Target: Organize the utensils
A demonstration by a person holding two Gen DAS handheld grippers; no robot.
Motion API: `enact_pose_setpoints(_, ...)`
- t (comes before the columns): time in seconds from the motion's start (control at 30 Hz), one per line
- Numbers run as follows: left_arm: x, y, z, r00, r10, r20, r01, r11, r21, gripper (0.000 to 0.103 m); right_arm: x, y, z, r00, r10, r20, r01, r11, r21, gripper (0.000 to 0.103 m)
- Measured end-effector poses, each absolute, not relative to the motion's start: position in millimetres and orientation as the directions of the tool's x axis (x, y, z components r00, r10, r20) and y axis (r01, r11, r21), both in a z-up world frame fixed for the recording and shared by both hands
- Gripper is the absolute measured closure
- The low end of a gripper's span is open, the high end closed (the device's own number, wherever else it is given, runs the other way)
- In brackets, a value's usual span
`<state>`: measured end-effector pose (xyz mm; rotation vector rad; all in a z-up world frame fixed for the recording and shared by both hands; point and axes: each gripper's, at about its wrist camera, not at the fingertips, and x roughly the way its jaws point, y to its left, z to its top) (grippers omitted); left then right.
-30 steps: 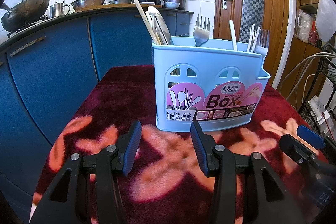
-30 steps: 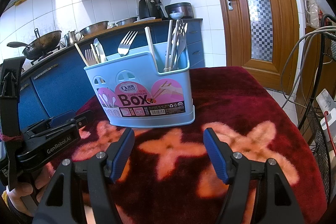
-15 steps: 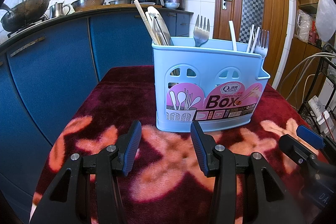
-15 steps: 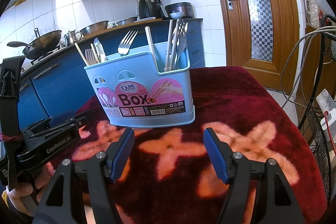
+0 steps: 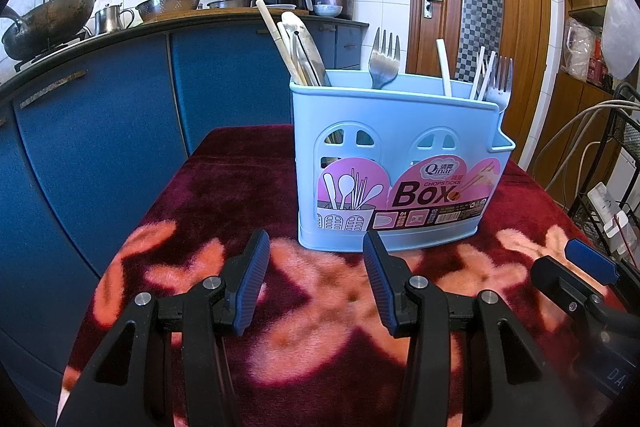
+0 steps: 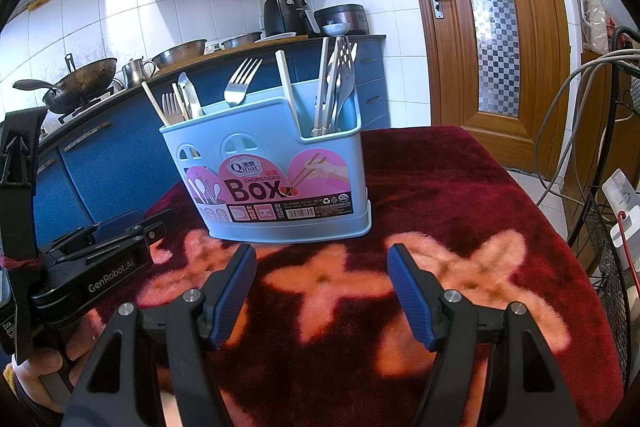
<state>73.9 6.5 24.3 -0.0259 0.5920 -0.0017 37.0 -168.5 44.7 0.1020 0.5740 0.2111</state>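
Pale blue plastic utensil box (image 5: pixel 400 163), upright at frame centre in both wrist views, on a dark red plush cloth (image 5: pixel 248 171) with pink flowers. Long side turned square to the left gripper (image 5: pixel 316 283); seen at an angle from the right gripper (image 6: pixel 322 291), narrow end swung toward frame right. Inside, all standing handle-down or handle-up and leaning a little: wooden chopsticks and a spatula (image 5: pixel 298 47) in the compartment at upper centre-left of the left view, a lone steel fork (image 5: pixel 385 59) in the middle, white chopsticks and more forks (image 5: pixel 494 79) at the right end.

Both tongs spread wide, nothing between the pads, low in each frame, just short of the box's base. Left one aimed at the box's left half; right one aimed at its right half, with the tall bundle in the end pocket (image 6: pixel 336 83) straight above.

Utensil long axes near vertical, so probably a reach up and over the rim, pads closing across a shaft. Neither hand clearly nearer; each close to its own end of the box. Unclear which piece needs sorting next.
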Motion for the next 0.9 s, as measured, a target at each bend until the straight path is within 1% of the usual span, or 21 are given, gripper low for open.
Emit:
enact_pose_setpoints(0.73, 73.9, 6.2, 24.1, 0.830, -0.010, -0.558, -0.005, 1.000, -0.025, 0.053, 36.1, -169.3, 42.4, 0.818, 0.226, -0.529, -0.167, 0.973, 0.158, 0.032)
enact_pose_setpoints(0.9, 74.9, 5.5, 22.4, 0.820, -0.012, -0.572, -0.001, 1.000, -0.023, 0.053, 34.7, -172.4, 38.6, 0.815, 0.225, -0.534, -0.160, 0.973, 0.166, 0.032)
